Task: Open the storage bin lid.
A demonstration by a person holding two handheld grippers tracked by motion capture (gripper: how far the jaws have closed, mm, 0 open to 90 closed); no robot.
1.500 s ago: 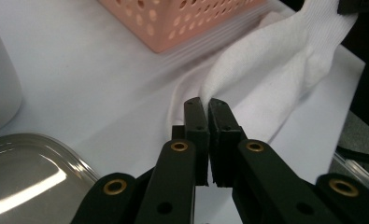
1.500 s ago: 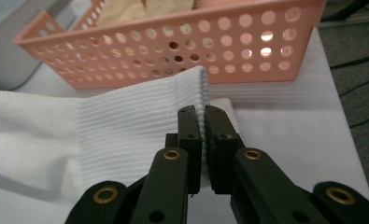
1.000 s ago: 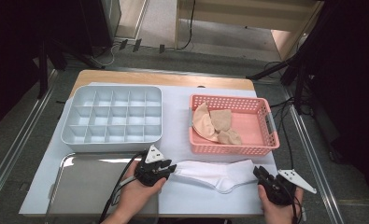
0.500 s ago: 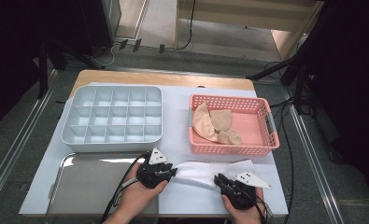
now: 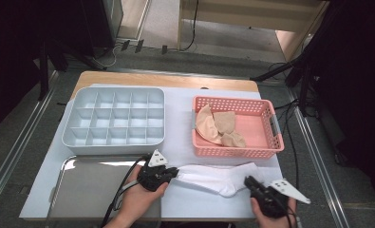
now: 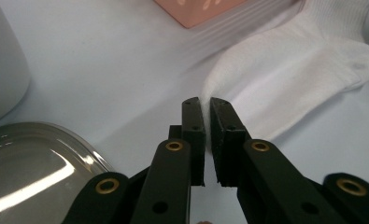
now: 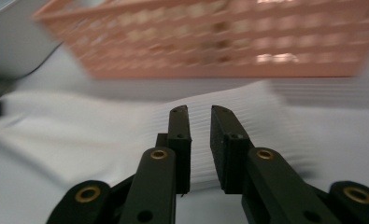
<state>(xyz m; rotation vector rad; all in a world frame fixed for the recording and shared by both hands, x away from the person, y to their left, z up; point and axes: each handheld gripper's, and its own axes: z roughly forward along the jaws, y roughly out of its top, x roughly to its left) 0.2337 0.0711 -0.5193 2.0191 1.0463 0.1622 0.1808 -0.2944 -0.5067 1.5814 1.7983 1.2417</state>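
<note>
The left tongs (image 5: 174, 172) sit at about seven o'clock on the desk (image 5: 180, 118), pointing toward three o'clock; in the left gripper view their jaws have just been closing and now pinch the edge of the white sock (image 6: 289, 79), a thin fold of cloth caught between the pads; the person's left hand (image 5: 137, 199) wraps the body of the tool from below, with the cable trailing back toward six o'clock; the sock (image 5: 213, 178) lies flat on the pale desk cover, stretched from the left tongs toward four o'clock, just in front of the pink basket (image 5: 270, 142); at about five o'clock the right tongs (image 5: 248, 181) point toward ten o'clock, their tips at the sock's right-hand end; in the right gripper view, which is blurred, the jaws stand a narrow gap apart over the ribbed cloth (image 7: 126, 135), and whether they hold any of it I cannot tell; at ten o'clock sits the grey divided tray (image 5: 71, 137); at eight o'clock, just left of the left tongs, lies the steel tray (image 5: 80, 190); the pink basket at two o'clock holds beige cloth pieces (image 5: 218, 126).
</note>
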